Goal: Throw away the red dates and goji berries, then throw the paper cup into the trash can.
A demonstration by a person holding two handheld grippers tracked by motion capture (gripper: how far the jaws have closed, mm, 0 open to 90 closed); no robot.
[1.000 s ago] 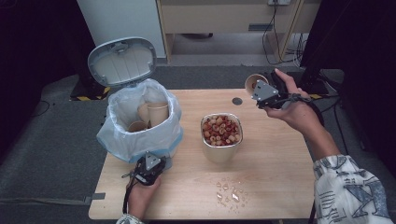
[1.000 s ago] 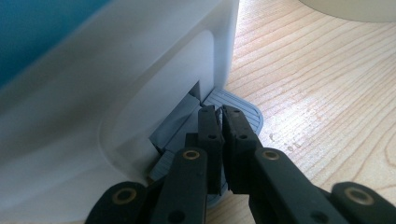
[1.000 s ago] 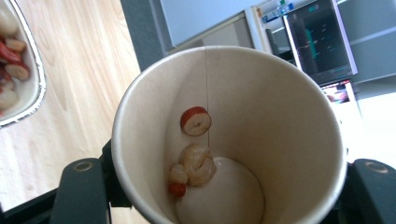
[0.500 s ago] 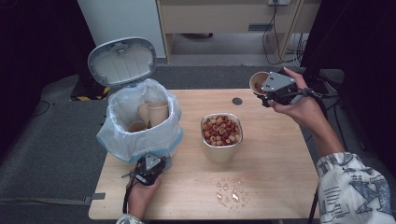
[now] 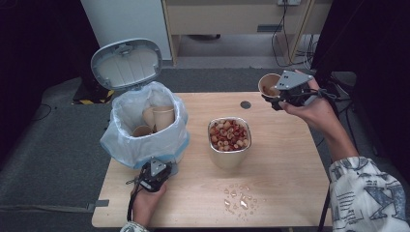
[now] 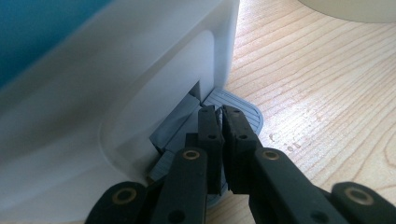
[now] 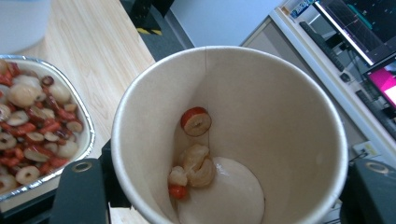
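A white pedal bin lined with a clear bag stands at the table's left, its grey lid raised. Paper cups lie inside it. My left gripper is shut, its tips resting on the grey foot pedal at the bin's base; the left gripper has nothing between its jaws. My right gripper is shut on a brown paper cup, held in the air over the table's far right corner. A few dried fruit pieces lie in the cup, which is gripped by its sides.
A metal container full of dried fruit slices stands mid-table, and also appears as the container left of the cup. Small scattered bits lie near the front edge. A dark round spot marks the far side of the table.
My right hand has shifted slightly to the right and turned, keeping the cup in its grip. The left gripper stays on the pedal and the lid stays up.
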